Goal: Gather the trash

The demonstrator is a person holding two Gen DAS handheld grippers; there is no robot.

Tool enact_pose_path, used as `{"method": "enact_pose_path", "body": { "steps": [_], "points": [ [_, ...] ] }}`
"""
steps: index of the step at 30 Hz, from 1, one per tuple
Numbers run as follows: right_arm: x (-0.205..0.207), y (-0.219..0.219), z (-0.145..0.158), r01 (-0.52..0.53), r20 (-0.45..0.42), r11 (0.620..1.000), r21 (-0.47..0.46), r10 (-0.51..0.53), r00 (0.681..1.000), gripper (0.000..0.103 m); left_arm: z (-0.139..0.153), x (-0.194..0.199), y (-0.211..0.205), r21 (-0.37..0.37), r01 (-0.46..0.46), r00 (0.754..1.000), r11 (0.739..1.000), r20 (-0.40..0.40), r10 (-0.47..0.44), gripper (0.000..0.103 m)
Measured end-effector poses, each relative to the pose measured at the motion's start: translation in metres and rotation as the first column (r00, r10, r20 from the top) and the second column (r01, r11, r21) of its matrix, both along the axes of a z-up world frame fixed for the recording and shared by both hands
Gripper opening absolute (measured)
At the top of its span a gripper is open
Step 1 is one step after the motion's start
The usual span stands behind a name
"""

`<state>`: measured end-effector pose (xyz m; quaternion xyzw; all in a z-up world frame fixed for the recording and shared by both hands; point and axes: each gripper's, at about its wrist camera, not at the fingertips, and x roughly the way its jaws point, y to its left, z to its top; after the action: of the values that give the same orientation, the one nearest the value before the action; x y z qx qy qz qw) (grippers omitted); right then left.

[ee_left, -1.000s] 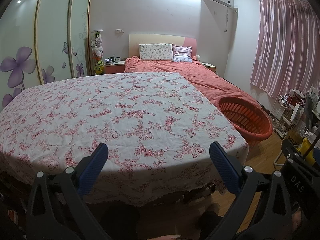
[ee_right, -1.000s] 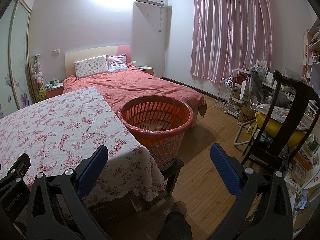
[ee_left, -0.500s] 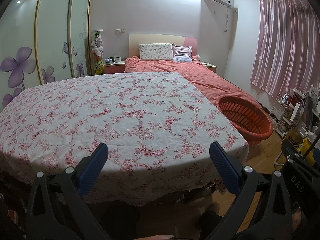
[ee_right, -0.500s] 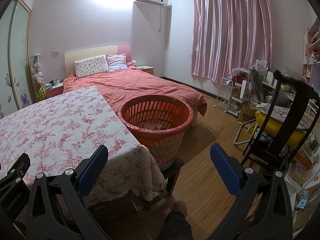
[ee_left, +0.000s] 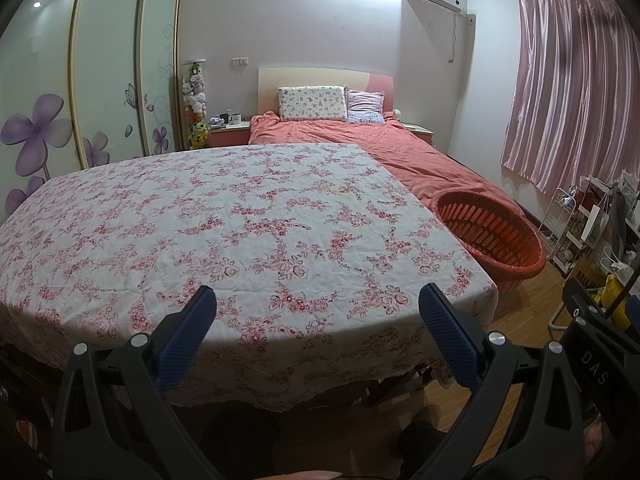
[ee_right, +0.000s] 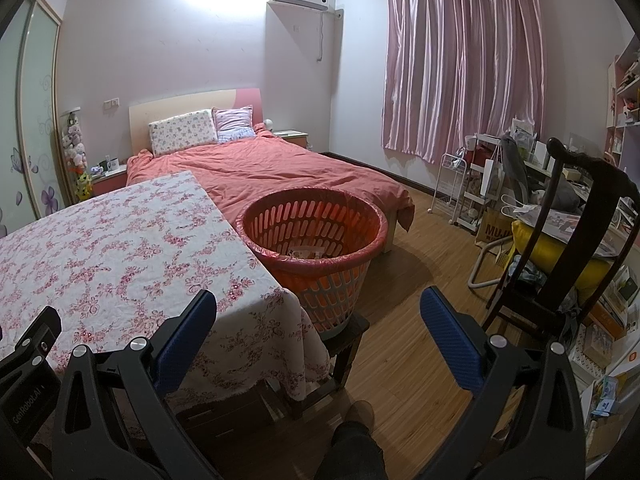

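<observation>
While both claws hang wide open and hold nothing, the left claw over the flowered tabletop and the right claw beside its corner, the only trash visible lies at the bottom of the orange basket just beside the tabletop. It looks like paper or wrappers: probably light, crushable; pinch by an edge. None shows on the cloth.

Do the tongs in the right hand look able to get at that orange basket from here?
Probably yes. The right tongs are open and empty, and the orange basket stands just ahead on a dark stool, its mouth uncovered. Only the table corner crowds it on the left.
</observation>
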<state>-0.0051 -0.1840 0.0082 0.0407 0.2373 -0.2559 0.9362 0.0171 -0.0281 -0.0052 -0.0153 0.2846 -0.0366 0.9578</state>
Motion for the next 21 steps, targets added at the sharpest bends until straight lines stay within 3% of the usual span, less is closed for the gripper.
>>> {"method": "enact_pose_path", "body": {
  "steps": [21],
  "points": [
    [-0.0003,-0.0005,0.0,0.0,-0.001,1.0,0.002,0.0,1.0,0.101,-0.0016,-0.0005,0.0001,0.003,-0.001,1.0,1.0,-0.003,0.001,0.099]
  ]
}}
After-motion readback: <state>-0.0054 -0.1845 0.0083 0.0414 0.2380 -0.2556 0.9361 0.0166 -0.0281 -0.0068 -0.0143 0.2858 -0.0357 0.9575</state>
